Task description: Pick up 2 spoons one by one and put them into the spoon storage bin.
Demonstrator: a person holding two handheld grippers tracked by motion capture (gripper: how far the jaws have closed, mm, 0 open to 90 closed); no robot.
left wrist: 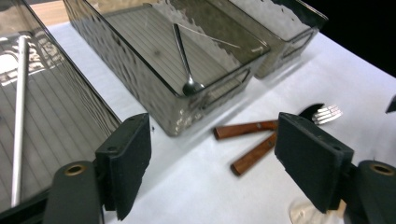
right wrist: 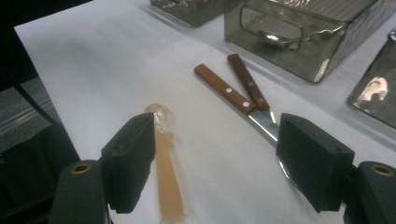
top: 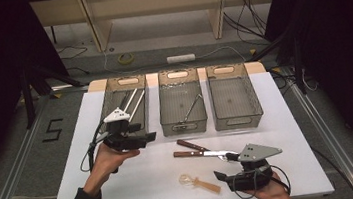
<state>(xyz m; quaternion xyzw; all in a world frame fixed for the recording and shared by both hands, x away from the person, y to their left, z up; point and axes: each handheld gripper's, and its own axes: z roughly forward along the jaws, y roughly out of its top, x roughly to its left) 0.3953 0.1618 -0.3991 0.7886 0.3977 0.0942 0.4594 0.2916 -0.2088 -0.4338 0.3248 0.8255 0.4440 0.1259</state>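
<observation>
My left gripper (top: 147, 137) (left wrist: 212, 154) hangs open and empty just in front of the left bin (top: 123, 79), its jaws pointing right. My right gripper (top: 222, 176) (right wrist: 215, 135) sits low near the table's front edge, open, with nothing pressed between its pads. A clear plastic spoon with a tan handle (top: 200, 181) (right wrist: 166, 177) lies by its left jaw. A wooden-handled knife (top: 198, 153) (right wrist: 225, 88) and a wooden-handled fork (top: 191, 144) (left wrist: 245, 129) lie crossed mid-table. The knife's blade runs under the right jaw.
Three grey see-through bins stand in a row at the back of the white table (top: 124, 186). The left one holds long metal rods (top: 133, 100) (left wrist: 18, 116). The middle bin (top: 183, 125) holds a metal spoon (top: 192, 108) (left wrist: 184, 56). The right bin (top: 237, 120) looks bare.
</observation>
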